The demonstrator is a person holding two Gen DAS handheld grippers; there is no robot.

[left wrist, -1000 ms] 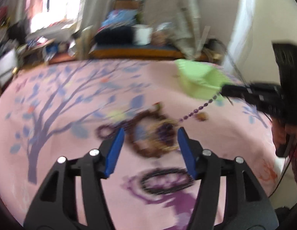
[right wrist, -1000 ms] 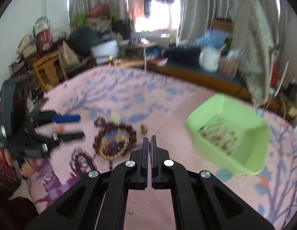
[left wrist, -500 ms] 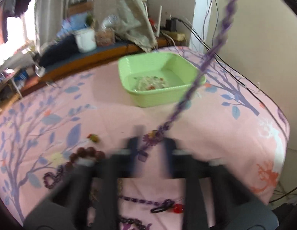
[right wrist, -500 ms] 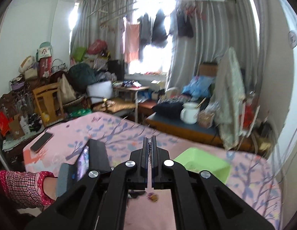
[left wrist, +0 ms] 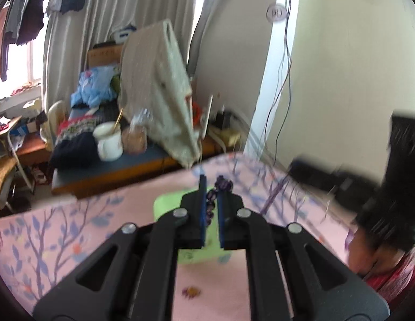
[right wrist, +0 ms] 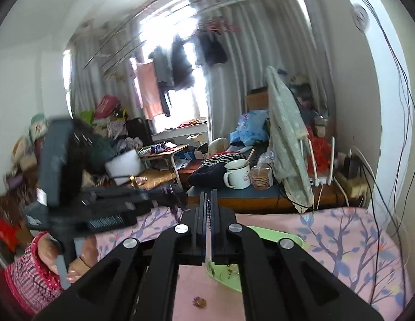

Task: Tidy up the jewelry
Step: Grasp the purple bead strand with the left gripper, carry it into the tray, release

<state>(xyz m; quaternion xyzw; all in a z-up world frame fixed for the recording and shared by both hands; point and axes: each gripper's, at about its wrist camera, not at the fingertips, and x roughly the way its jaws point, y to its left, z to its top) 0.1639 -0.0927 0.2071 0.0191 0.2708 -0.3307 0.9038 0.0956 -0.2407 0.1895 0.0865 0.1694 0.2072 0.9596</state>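
Gripping purple beads (left wrist: 211, 200), formerly open tongs (left wrist: 210, 187)

Matt black plastic left gripper (left wrist: 211, 200) with blue pads; glossy purple bead necklace (left wrist: 216, 191); smooth green plastic tray (right wrist: 274, 234); printed pink cloth bedspread (right wrist: 341, 230); glossy white enamel mug (right wrist: 238, 178).

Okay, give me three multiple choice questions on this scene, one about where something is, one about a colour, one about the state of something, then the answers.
1. Where is the green tub?
A. on the pink floral cover
B. on the wooden chair
C. hanging at the window

2. What colour are the beads in the left tongs?
A. red
B. purple
C. white

3. How do the right tongs stand?
A. wide open
B. shut on a thin bead strand
C. out of sight

Answers: 1 A, the tub rests on the pink floral cover. 2 B, purple beads sit between the blue pads. 3 B, the jaws pinch a fine strand.
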